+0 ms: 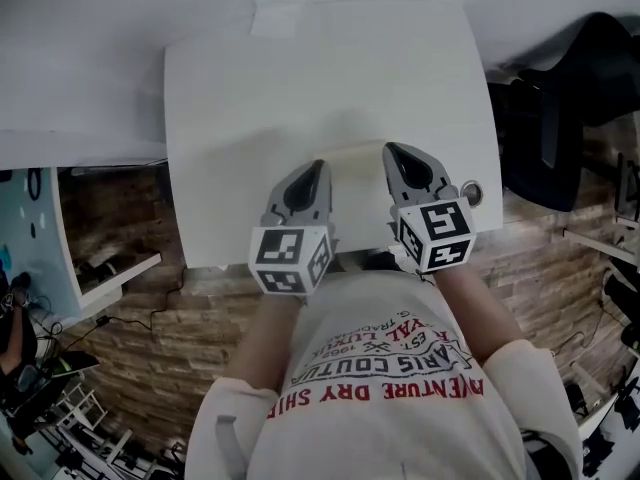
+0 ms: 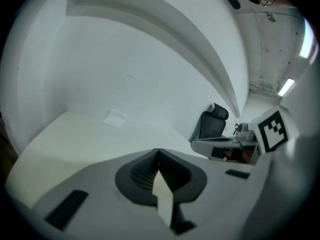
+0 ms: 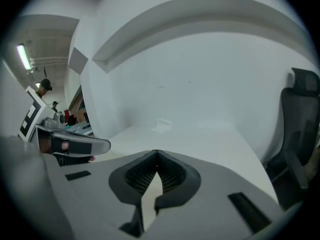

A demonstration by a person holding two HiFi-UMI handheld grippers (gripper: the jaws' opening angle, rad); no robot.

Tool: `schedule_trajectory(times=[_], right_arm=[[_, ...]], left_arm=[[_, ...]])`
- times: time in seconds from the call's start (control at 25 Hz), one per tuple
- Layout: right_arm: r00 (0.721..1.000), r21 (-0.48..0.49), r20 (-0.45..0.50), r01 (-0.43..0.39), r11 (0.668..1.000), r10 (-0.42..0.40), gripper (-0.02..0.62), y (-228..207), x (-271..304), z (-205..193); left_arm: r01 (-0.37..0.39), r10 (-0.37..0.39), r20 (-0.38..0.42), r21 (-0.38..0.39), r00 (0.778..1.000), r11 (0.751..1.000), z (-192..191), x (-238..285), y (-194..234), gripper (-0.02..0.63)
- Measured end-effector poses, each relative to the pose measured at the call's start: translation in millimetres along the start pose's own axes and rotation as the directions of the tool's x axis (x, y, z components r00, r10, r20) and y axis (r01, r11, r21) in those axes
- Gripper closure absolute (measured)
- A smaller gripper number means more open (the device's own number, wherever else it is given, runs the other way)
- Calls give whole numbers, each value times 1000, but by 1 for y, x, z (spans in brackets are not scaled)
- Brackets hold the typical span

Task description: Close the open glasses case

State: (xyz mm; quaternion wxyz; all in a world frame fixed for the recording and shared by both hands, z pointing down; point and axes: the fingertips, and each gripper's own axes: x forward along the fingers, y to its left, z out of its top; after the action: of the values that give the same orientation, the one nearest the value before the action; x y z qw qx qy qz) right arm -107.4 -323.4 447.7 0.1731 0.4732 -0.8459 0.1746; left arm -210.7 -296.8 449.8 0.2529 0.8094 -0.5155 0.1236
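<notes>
White table [image 1: 230,118] underneath. Clenched tip to tip on nothing: left gripper [image 1: 316,171] and right gripper [image 1: 393,154], side by side near the 6 o'clock edge. Between them, seemingly the glasses case [image 1: 355,155], faint cream, lid state unclear.

Head camera looks steeply down on the white table [image 1: 230,98], with the left gripper [image 1: 318,168] and right gripper [image 1: 392,150] near at 6 o'clock. Each gripper camera rides low, facing 12 o'clock along its jaws. All three views share the table and the paper scrap [image 1: 278,15].
</notes>
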Motion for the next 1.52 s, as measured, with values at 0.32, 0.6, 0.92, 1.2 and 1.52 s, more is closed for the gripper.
schedule_trajectory(times=[0.32, 0.6, 0.92, 1.2, 1.52], right_arm=[[980, -30, 199, 0, 1000, 6, 584, 2, -50, 52], [976, -86, 215, -9, 996, 28, 584, 11, -70, 56], [971, -118, 232, -33, 992, 60, 583, 21, -75, 63], [974, -97, 220, -34, 995, 55, 584, 23, -75, 59], [977, -95, 204, -47, 994, 66, 583, 28, -76, 53]], left_arm=[[-16, -14, 190, 159, 982, 987, 66, -38, -36, 601], [-31, -17, 264, 179, 964, 983, 85, -55, -47, 601], [-41, -19, 289, 199, 957, 979, 92, -63, -56, 601], [-41, -14, 266, 199, 964, 979, 83, -63, -57, 601], [-53, 6, 232, 197, 973, 979, 70, -64, -55, 601]])
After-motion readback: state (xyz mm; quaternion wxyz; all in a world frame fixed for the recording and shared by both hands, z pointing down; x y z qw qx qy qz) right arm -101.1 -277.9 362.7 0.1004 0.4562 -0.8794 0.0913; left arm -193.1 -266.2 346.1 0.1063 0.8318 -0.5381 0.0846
